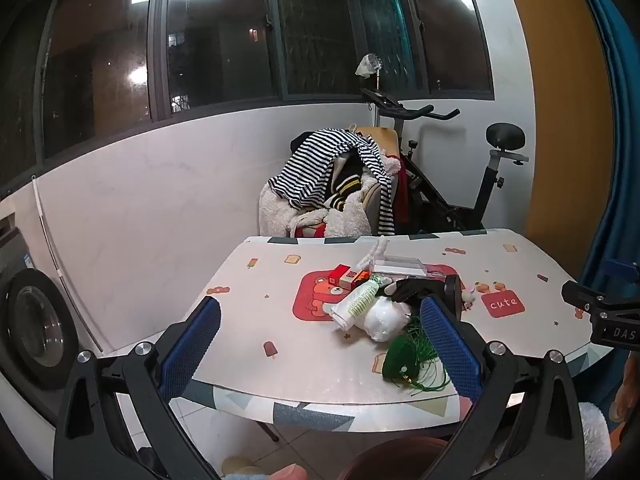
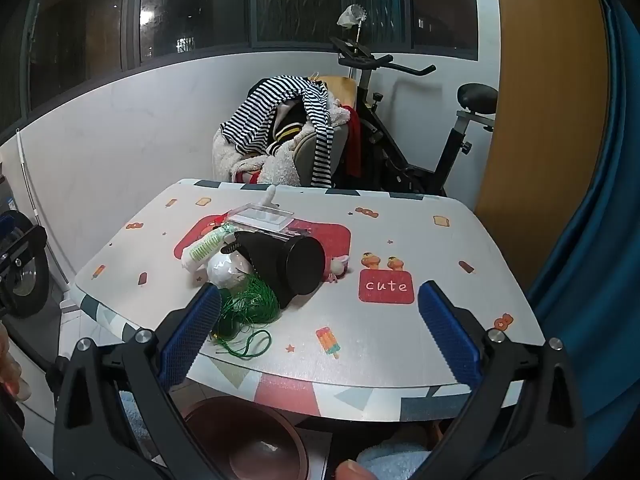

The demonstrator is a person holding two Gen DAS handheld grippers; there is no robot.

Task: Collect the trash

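**Both grippers spread wide, trash heap waiting mid-tabletop**

We hold the left gripper (image 1: 320, 344) and the right gripper (image 2: 320, 320) released, their blue pads as far apart as they go and nothing between them. Both hang over the near edge of the tabletop (image 2: 420, 232) and tilt downward, which we take as a ready stance: wide jaws let us take whichever piece we choose first, bulky or thin.

The trash sits bunched together in the middle of the tabletop, over the red bear print, not scattered. Nearest us lies a tangle of green string (image 2: 248, 304), partly hidden behind the right gripper's left pad. Touching it are a crumpled white wad (image 2: 226, 270) and a black cylinder (image 2: 296, 268) lying on its side with its round end toward us. Behind those lie a white and green ribbed piece (image 2: 206, 246), a clear plastic box (image 2: 264, 216) and, in the left wrist view, a small red carton (image 1: 340, 274).

Under the near edge, a brown round bin (image 2: 240, 440) stands on the floor. We judge it is placed there so a piece can be pulled back and dropped straight in. Nothing has been lifted yet.
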